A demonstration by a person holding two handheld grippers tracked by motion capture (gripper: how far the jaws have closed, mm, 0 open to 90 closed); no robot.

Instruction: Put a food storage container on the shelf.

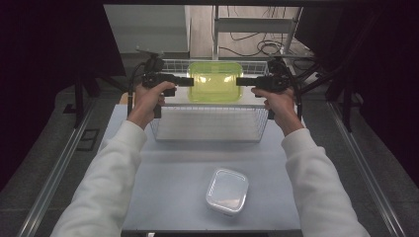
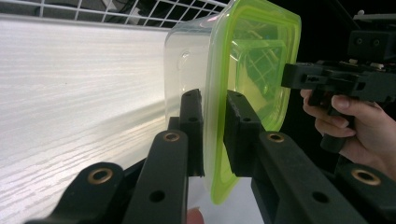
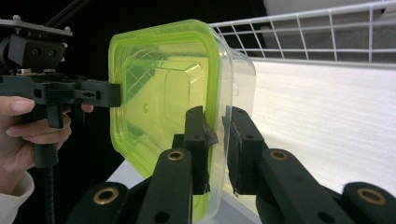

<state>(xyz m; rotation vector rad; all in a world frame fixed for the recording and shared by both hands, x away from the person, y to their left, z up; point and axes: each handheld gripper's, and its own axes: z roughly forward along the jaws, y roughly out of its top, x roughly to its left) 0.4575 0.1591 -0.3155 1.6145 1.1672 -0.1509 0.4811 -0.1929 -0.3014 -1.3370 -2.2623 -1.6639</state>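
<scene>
The wire basket (image 1: pixel 212 123) sat on the table (image 1: pixel 168 192), its top open for lowering. The green-lidded box (image 1: pixel 215 81) hung level above the basket's far half, carried from both sides for balance. The left gripper (image 1: pixel 190 80) and right gripper (image 1: pixel 239 82) each pinched the lid's rim. A white box (image 1: pixel 227 191) lay well apart, near the front edge.

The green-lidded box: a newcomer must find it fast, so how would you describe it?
Look to the wire basket at the table's far end. Above it, the left gripper and right gripper hold a clear box. Its lime-green lid sets it apart from the white box nearer the person.
</scene>
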